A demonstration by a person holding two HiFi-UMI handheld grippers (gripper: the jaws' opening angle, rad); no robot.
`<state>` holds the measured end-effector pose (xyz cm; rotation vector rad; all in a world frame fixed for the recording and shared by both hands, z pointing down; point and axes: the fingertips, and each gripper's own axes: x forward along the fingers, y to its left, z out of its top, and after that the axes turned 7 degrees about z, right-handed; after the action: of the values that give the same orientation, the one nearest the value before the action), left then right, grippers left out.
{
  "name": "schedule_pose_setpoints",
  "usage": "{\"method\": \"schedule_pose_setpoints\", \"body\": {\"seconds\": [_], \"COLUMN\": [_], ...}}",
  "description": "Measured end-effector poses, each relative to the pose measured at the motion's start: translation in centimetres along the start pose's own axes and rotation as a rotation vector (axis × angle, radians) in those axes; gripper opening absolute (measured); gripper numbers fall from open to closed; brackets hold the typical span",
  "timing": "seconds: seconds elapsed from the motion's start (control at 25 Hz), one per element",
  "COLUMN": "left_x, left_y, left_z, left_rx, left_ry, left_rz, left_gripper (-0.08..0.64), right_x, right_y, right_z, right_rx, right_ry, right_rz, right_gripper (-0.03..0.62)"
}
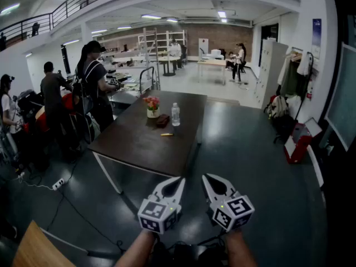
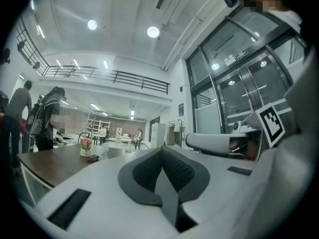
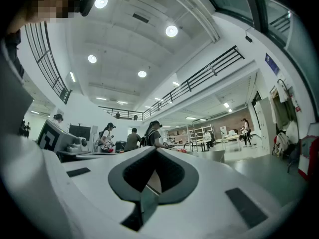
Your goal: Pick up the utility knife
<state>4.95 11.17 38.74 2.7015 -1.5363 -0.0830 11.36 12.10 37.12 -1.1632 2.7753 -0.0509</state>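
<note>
Head view: I look forward-down past left gripper (image 1: 179, 181) and right gripper (image 1: 206, 178) to the far table (image 1: 139, 141); left gripper view shares it.
</note>
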Motion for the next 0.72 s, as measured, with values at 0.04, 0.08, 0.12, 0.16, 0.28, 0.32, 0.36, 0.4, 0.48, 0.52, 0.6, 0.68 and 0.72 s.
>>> {"method": "schedule_pose_setpoints", "body": {"seconds": [0.04, 0.08, 0.12, 0.16, 0.28, 0.32, 0.36, 0.4, 0.48, 0.52, 0.6, 0.68, 0.72], "left_x": [-0.01, -0.01, -0.02, -0.03, -0.07, -0.08, -0.07, -0.05, 0.03, 0.08, 0.16, 0.23, 0.29], "left_y": [0.03, 0.03, 0.01, -0.06, -0.18, -0.16, -0.1, -0.04, 0.12, 0.2, 0.34, 0.5, 0.6], "left_z": [0.06, 0.12, 0.18, 0.25, 0.43, 0.47, 0.5, 0.52, 0.51, 0.48, 0.4, 0.3, 0.28], "left_rx": [0.0, 0.001, 0.001, 0.001, 0.003, 0.004, 0.005, 0.006, 0.006, 0.006, 0.007, 0.008, 0.007], "left_ry": [0.0, 0.0, 0.0, 0.0, -0.001, -0.001, -0.002, -0.002, -0.002, -0.001, 0.001, 0.004, 0.005], "left_rz": [0.0, 0.0, -0.001, -0.003, -0.005, -0.004, -0.003, -0.002, 0.001, 0.003, 0.008, 0.015, 0.018], "left_gripper": [0.006, 0.006, 0.006, 0.006, 0.006, 0.006, 0.006, 0.006, 0.006, 0.006, 0.006, 0.006, 0.006], "right_x": [0.04, 0.06, 0.07, 0.05, 0.01, 0.04, 0.09, 0.16, 0.34, 0.44, 0.61, 0.78, 0.88], "right_y": [0.03, 0.06, 0.07, 0.08, 0.08, 0.08, 0.07, 0.05, -0.02, -0.07, -0.18, -0.26, -0.31], "right_z": [0.06, 0.12, 0.18, 0.24, 0.33, 0.29, 0.24, 0.2, 0.14, 0.13, 0.07, -0.09, -0.18], "right_rx": [0.0, 0.0, 0.0, 0.0, 0.0, 0.0, -0.001, -0.002, -0.003, -0.003, -0.002, -0.001, 0.0], "right_ry": [-0.001, -0.002, -0.002, -0.002, 0.002, 0.003, 0.005, 0.006, 0.007, 0.008, 0.011, 0.017, 0.02], "right_rz": [0.001, 0.002, 0.003, 0.003, 0.001, 0.0, 0.001, 0.001, 0.005, 0.006, 0.01, 0.015, 0.018], "right_gripper": [0.011, 0.011, 0.011, 0.011, 0.011, 0.011, 0.011, 0.011, 0.011, 0.011, 0.011, 0.011, 0.011]}}
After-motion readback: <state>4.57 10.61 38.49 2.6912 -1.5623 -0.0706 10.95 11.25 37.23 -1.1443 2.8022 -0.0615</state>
